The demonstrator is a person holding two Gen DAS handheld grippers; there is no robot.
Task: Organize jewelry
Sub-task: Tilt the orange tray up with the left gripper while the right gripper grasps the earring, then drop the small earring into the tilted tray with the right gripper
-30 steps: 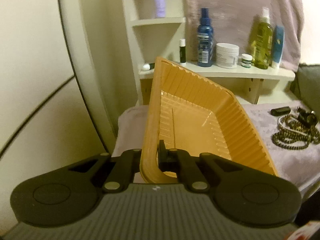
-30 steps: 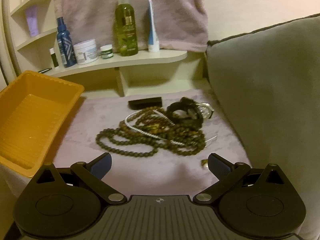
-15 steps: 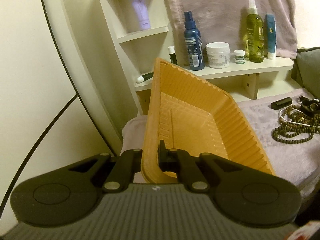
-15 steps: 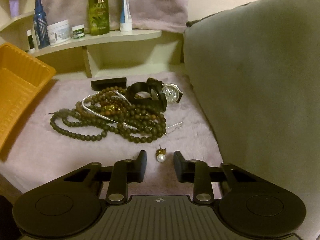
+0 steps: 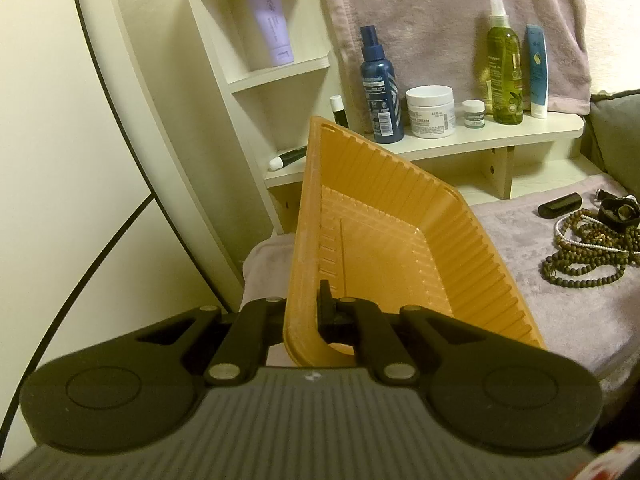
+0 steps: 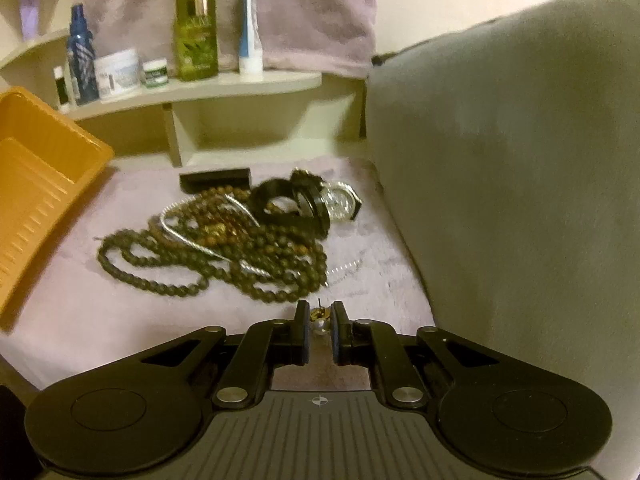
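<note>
Tray (image 5: 400, 216): orange plastic, ribbed walls, slight gloss. Cloth (image 6: 120, 312) under jewelry: mauve, plush, matt. Beads (image 6: 180, 280): dark brown, dull, look wooden. Chain (image 6: 192, 240): shiny silvery metal. Watch (image 6: 340, 200): glossy metal face, black strap. Earring (image 6: 319, 320): pearl-like, gold-toned metal. Cushion (image 6: 520, 160): grey matt fabric. Gripper fingers (image 6: 300, 328): matt black plastic.

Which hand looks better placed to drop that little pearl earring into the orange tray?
The right. Its tool has just been closing around the pearl earring, whereas the left tool is clamped on the orange tray's rim and holds it tilted.
</note>
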